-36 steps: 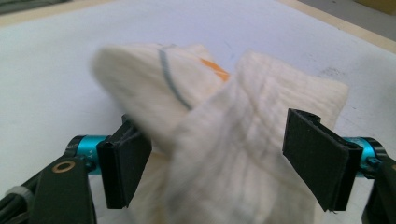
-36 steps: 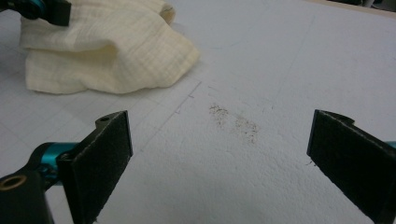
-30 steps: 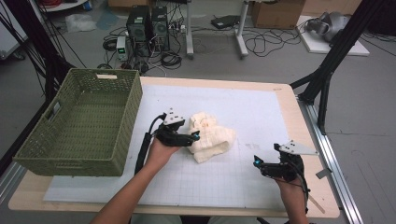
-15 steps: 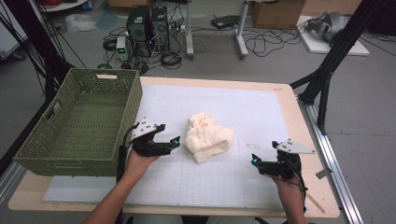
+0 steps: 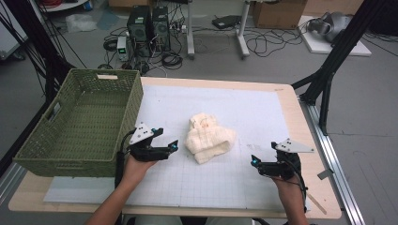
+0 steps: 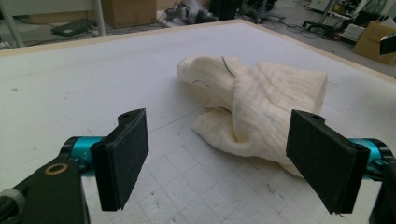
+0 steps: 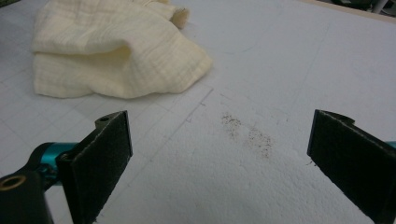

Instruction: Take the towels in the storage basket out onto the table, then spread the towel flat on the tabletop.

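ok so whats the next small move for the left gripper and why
Probably ease the left gripper forward onto the cream cloth: its jaws stand wide open and empty, with the crumpled cloth lying loose on the white mat just ahead.

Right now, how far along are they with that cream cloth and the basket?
Early, by the look of it. The cream cloth lies bunched on the white mat, partly folded over itself. Nothing is in hand: the left gripper sits beside the cloth and the right gripper sits apart from it, both with fingers spread wide. Probably left: tidying the cloth and putting it into the green basket, which holds nothing I can see.
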`<state>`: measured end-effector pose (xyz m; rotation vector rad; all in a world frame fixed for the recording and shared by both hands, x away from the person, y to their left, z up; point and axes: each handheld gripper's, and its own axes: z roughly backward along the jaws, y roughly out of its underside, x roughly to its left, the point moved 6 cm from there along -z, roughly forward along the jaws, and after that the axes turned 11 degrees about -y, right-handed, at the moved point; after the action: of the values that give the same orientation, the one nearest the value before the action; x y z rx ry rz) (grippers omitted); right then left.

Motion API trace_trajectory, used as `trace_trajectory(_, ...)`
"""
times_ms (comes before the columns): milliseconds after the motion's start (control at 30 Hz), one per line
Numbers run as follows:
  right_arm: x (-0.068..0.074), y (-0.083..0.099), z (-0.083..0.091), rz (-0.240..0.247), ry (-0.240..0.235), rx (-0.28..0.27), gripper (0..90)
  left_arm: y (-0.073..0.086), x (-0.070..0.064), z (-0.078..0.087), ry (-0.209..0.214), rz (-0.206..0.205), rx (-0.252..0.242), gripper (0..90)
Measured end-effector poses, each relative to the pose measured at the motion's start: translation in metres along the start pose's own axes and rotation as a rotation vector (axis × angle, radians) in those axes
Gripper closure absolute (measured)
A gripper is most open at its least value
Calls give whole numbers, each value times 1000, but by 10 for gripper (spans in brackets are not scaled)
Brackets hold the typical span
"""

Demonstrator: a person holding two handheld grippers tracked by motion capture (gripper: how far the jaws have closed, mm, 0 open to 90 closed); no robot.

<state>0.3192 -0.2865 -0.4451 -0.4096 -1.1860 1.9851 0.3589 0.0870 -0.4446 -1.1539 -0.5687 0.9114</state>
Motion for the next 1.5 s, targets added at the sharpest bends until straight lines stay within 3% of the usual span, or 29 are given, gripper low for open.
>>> trace_trajectory(167,-2,-2,3,-17,-4,-28,57,0,1,0,-6,10,-7,215)
trace_trajectory(433,-1,-2,0,-12,-12,-30,58,0,3,-1,-12,17,-4,216)
trace_trajectory(633,-1,-1,-3,-43,-41,-28,70,4,5,-3,-18,26,18,216)
trace_trajectory(833,-1,-1,-9,-38,-61,-11,74,6,4,-1,-35,-6,28,216)
trace_trajectory(1100,-1,-6,-18,-18,-58,4,74,6,7,-2,-41,17,23,217)
trace_trajectory(1200,-2,-11,-25,-25,-62,0,74,6,7,-2,-39,18,25,218)
trace_trajectory(1333,2,-17,-43,-5,-83,45,75,5,9,-2,-43,22,20,220)
trace_trajectory(1433,6,-24,-59,28,-113,68,196,6,10,-2,-46,25,26,222)
trace_trajectory(1500,5,-30,-70,34,-110,70,195,6,10,-2,-43,22,29,223)
